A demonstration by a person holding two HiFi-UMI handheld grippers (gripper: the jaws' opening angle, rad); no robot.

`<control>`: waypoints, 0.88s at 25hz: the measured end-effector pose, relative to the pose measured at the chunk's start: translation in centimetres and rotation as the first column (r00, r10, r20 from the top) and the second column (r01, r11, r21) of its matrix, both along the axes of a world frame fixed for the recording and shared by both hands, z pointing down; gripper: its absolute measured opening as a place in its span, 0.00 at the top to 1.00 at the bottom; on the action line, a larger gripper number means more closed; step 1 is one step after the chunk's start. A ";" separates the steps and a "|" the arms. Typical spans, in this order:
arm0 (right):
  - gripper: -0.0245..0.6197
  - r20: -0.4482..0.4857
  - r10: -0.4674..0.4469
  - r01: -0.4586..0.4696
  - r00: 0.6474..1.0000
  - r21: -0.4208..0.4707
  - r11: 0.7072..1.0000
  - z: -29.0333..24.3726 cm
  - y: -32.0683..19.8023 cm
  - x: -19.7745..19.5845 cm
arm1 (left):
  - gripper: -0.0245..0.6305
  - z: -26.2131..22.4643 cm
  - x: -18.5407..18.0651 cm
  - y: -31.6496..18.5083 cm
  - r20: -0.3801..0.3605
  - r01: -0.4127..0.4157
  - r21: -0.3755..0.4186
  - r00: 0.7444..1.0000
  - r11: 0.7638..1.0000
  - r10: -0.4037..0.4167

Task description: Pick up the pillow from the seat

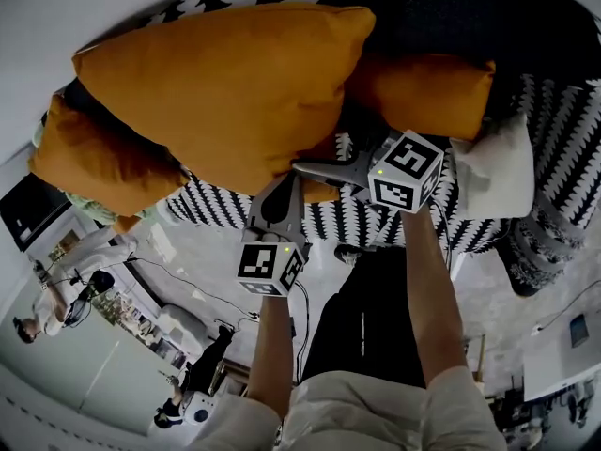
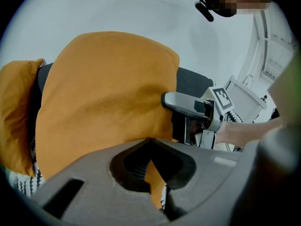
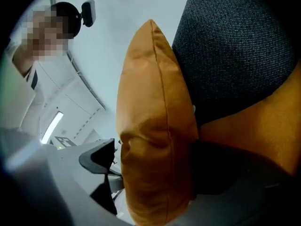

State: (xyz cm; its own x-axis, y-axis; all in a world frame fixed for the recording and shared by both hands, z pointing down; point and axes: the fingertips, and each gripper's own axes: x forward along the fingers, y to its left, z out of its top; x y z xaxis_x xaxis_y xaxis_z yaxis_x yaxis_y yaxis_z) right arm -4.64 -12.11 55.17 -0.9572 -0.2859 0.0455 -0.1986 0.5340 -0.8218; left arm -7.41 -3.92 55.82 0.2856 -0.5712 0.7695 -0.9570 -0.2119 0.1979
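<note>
at far left an orange cushion (image 1: 89, 163) leans on the black-and-white patterned seat (image 1: 563, 130). next to it the pillow (image 1: 225, 92), also orange, stands up on edge over the seat, in front of the dark backrest (image 1: 451, 12). the left gripper (image 1: 285, 181) is pinched onto its lower edge (a fold of orange cloth shows between the jaws). the right gripper (image 1: 315, 171) is spread wide, with the pillow's side edge between its jaws. further right sit a second orange cushion (image 1: 432, 92) and a white cushion (image 1: 498, 172).
</note>
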 end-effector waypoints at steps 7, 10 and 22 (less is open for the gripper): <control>0.18 0.018 -0.015 0.014 1.000 0.040 0.999 -0.7 -2.0 -1.5 | 0.95 -0.3 0.3 0.1 -0.038 0.013 0.017 0.999 1.000 -0.012; 0.15 0.077 -0.101 0.101 0.992 0.010 0.995 -0.9 -2.0 -1.8 | 0.95 -0.2 0.7 0.2 -0.047 0.002 0.022 0.999 1.000 -0.001; 0.12 0.126 -0.169 0.171 0.978 -0.013 0.985 -2.7 -1.9 -4.8 | 0.95 -0.4 -1.1 -0.2 -0.090 0.045 0.052 0.995 0.998 -0.040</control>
